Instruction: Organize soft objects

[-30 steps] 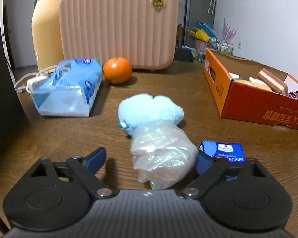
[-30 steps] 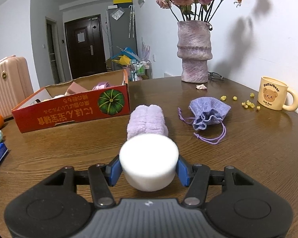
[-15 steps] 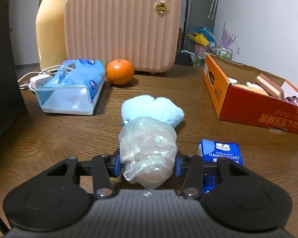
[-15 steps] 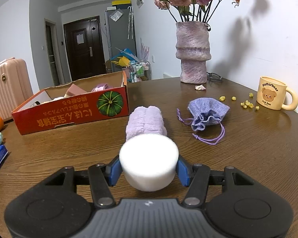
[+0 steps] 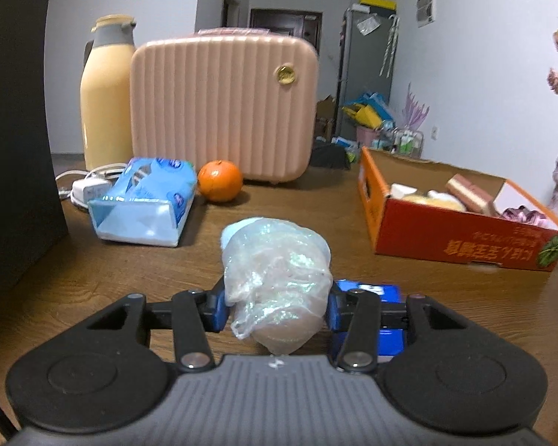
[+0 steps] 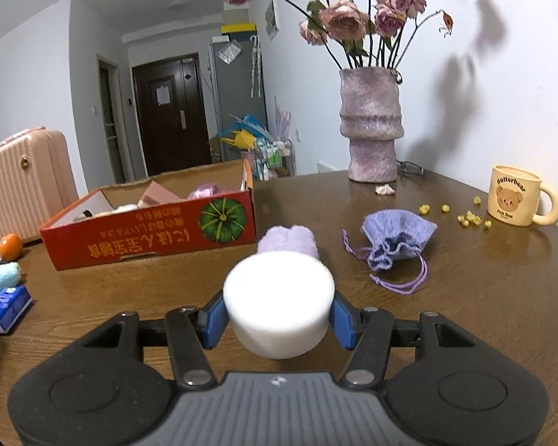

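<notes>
I have the left gripper (image 5: 277, 306) clamped on the crinkly plastic bag (image 5: 277, 278). Right gripper (image 6: 278, 319) jaws grip the white foam cylinder (image 6: 278, 303) above the desk (image 6: 483, 297).

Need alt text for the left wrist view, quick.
The left gripper is shut on a crumpled clear plastic bag above a brown wooden table. Beyond are a tissue pack, an orange, a pink case and, at right, an open red cardboard box.

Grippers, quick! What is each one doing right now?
Left gripper: closed on the crinkly plastic bag.
Right gripper: closed on the white foam cylinder.
</notes>
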Available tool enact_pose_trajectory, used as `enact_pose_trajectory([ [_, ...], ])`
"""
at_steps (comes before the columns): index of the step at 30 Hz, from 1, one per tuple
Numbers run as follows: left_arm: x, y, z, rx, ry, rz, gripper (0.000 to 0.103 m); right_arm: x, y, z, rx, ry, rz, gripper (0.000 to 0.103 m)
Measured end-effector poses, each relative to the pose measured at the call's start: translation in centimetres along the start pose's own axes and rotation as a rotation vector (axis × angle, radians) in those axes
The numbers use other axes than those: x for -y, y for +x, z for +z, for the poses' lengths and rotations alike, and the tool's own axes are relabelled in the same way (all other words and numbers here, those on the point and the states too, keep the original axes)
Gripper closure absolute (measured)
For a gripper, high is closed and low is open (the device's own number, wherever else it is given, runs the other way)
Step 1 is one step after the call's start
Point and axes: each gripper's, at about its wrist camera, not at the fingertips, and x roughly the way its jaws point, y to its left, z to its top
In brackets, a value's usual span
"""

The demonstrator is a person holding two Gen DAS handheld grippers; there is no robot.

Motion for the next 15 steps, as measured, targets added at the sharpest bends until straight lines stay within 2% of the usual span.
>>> enact_pose_trajectory([
  [15,4.1,-2.6,-0.1,0.08,0.029,-0.068,0.055,-2.3,-1.3,0.3,0.127,-0.062,0.056,0.047],
])
